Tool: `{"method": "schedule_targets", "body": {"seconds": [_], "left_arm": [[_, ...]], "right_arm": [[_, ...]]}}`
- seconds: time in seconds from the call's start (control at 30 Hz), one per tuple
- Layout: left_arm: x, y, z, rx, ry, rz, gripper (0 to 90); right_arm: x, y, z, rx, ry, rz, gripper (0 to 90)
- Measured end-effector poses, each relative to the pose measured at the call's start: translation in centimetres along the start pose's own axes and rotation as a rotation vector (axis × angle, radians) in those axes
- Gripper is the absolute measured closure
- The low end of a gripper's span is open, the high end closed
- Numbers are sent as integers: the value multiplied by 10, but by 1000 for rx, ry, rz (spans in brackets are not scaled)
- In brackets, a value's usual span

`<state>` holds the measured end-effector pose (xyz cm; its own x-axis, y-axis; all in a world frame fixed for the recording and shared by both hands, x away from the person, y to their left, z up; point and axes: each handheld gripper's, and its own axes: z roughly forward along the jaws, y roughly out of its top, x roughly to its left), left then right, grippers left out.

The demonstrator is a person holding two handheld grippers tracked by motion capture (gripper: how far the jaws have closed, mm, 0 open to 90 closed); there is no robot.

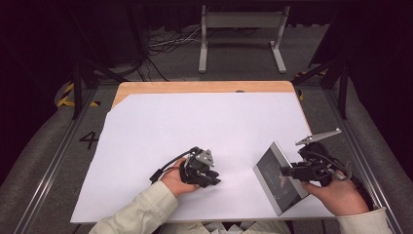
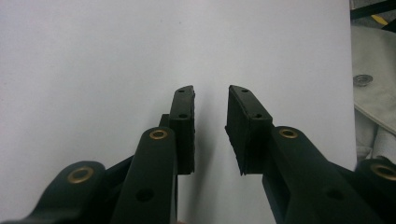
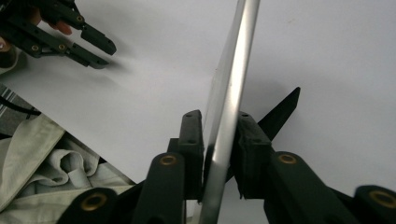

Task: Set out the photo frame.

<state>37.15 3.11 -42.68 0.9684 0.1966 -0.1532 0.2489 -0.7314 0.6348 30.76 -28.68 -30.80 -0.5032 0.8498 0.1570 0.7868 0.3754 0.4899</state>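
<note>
Two tools are in my hands, and the right tool (image 1: 287,171) has the work: its jaws are clamped on the edge of a thin flat tablet (image 1: 277,178) with a dark glass face and a silvery metal rim. In the right gripper view the tablet (image 3: 229,112) runs edge-on straight up between the pads, both of which press on it. It stands tilted on the white-covered worktop (image 1: 195,126) near the right front corner, its lower edge apparently resting on the sheet and its screen turned toward the middle. I judge it stiff, moderately heavy for its thickness, and slippery along that smooth rim; the glass is the fragile part, so I would keep the pads on the border rather than well in on the screen, and hold near the middle of a side so it does not swing. My left tool (image 1: 214,178) lies low on the worktop, well apart from the tablet; its jaws (image 2: 210,130) stand parted with nothing between them.
</note>
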Motion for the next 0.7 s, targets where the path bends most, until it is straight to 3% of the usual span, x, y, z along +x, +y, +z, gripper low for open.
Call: {"method": "schedule_targets", "body": {"seconds": [0.37, 0.7], "left_arm": [[0, 0, 0, 0, 1, -1, 726], [1, 0, -2, -6, 4, -5, 727]], "right_arm": [[4, 2, 0, 19, -31, -8, 794], [8, 5, 1, 24, -4, -38, 831]]}}
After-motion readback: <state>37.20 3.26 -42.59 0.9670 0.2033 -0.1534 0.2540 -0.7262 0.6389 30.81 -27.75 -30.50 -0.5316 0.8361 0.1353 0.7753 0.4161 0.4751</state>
